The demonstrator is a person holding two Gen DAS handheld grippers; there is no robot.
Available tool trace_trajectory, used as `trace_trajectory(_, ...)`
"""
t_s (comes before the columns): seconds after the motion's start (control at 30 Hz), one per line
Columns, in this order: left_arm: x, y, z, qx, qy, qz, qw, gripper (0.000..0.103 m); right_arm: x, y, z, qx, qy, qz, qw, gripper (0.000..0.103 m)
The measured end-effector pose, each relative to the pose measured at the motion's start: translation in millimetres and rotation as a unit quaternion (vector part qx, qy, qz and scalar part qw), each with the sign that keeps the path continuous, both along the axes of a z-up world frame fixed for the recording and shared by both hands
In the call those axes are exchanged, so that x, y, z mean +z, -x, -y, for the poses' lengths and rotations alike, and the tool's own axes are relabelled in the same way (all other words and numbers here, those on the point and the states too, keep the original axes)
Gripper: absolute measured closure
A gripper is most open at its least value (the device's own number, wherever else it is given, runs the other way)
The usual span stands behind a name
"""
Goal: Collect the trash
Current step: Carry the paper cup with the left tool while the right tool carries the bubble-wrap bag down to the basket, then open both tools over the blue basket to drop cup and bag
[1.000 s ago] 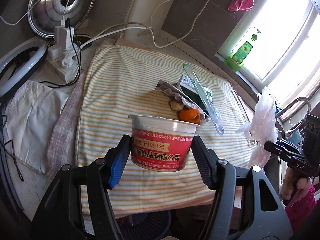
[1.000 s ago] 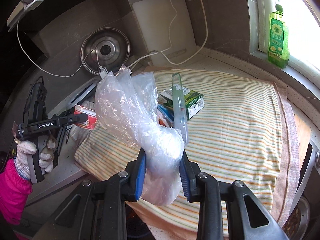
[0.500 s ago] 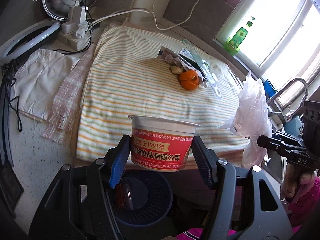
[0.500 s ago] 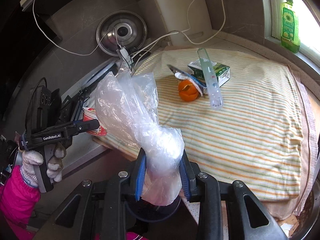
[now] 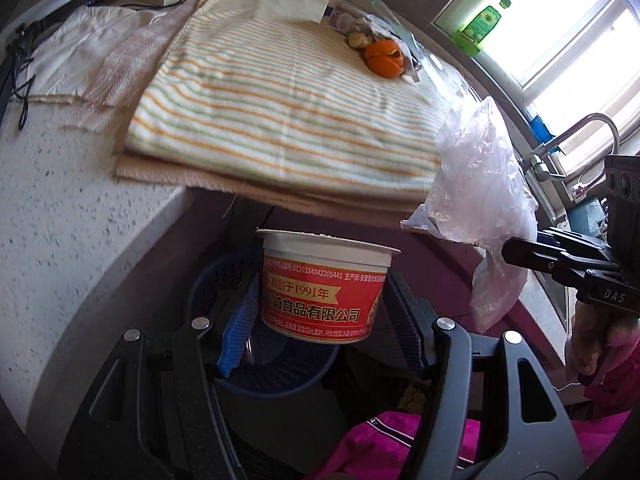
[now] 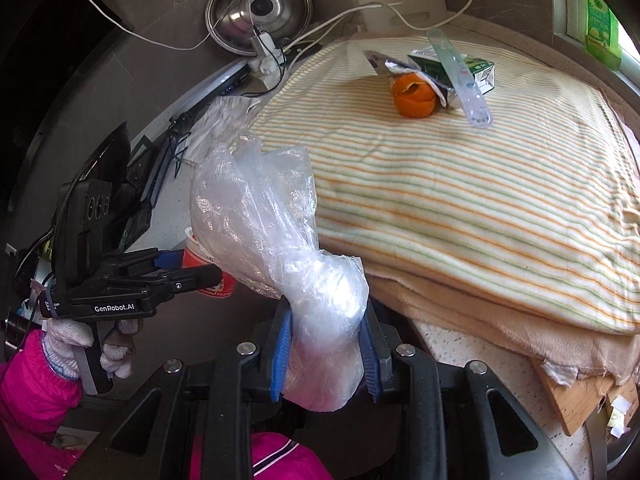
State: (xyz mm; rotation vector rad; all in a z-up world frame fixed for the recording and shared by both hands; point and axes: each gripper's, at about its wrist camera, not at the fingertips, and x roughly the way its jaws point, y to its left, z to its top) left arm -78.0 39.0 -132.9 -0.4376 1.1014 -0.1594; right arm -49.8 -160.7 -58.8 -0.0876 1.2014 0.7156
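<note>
The striped towel (image 5: 280, 92) covered most of the speckled counter (image 5: 60, 208), and its near edge overhung the counter's front lip. Below that lip lay open room, with a blue mesh bin (image 5: 276, 368) on the floor. The left gripper (image 5: 320, 312) pointed steeply down over the bin, its jaws clenched on the sides of a red-and-white food cup (image 5: 320, 284) that hung upright above the bin's mouth, clear of the counter edge. To its right, the right gripper (image 6: 324, 344) also tilted downward, just off the counter's near edge, its jaws clamped on the knotted neck of a crumpled clear plastic bag (image 6: 272, 232), whose loose top billowed above the pads. A gloved hand (image 6: 80, 340) in a pink sleeve (image 6: 28, 392) held the left gripper's handle. On the far side of the towel, well apart from both grippers, remained an orange peel (image 6: 414, 96), a green carton (image 6: 476, 70), a torn wrapper (image 6: 386, 64) and a clear plastic tube (image 6: 460, 76) leaning across the carton.
</note>
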Motion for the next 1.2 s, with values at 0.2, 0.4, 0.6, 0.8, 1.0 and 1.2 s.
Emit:
trace_trajectory(0.2, -27.3, 10.3, -0.5, 0.007, 0.001, -0.028, 0.9996, 0.039, -26.8, 14.6, -9.0, 0.013, 0.028, -0.019, 0.999, 0.072)
trace_trajectory(0.4, -56.4, 14.9, -5.3, 0.017, 0.015, -0.06, 0.9979, 0.039, -57.0, 19.0, -14.3, 0.017, 0.053, -0.047, 0.997, 0.072)
trace_trajectory(0.6, -80.9, 13.5, -0.9, 0.015, 0.001, -0.087, 0.9961, 0.039, -84.4, 17.5, -18.9, 0.016, 0.075, -0.066, 0.995, 0.072)
trace_trajectory(0.8, -100.2, 12.4, 11.8, -0.002, -0.034, -0.103, 0.9941, 0.039, -108.9, 20.7, -31.3, 0.038, 0.11, -0.068, 0.991, 0.072)
trace_trajectory(1.0, -118.2, 7.1, 19.3, -0.012, -0.041, -0.123, 0.9914, 0.039, -135.0, 18.9, -39.5, 0.048, 0.138, -0.082, 0.986, 0.072)
trace_trajectory(1.2, -132.5, -0.3, 26.6, -0.02, -0.054, -0.143, 0.9881, 0.039, -154.7, 14.6, -49.0, 0.051, 0.157, -0.091, 0.982, 0.071)
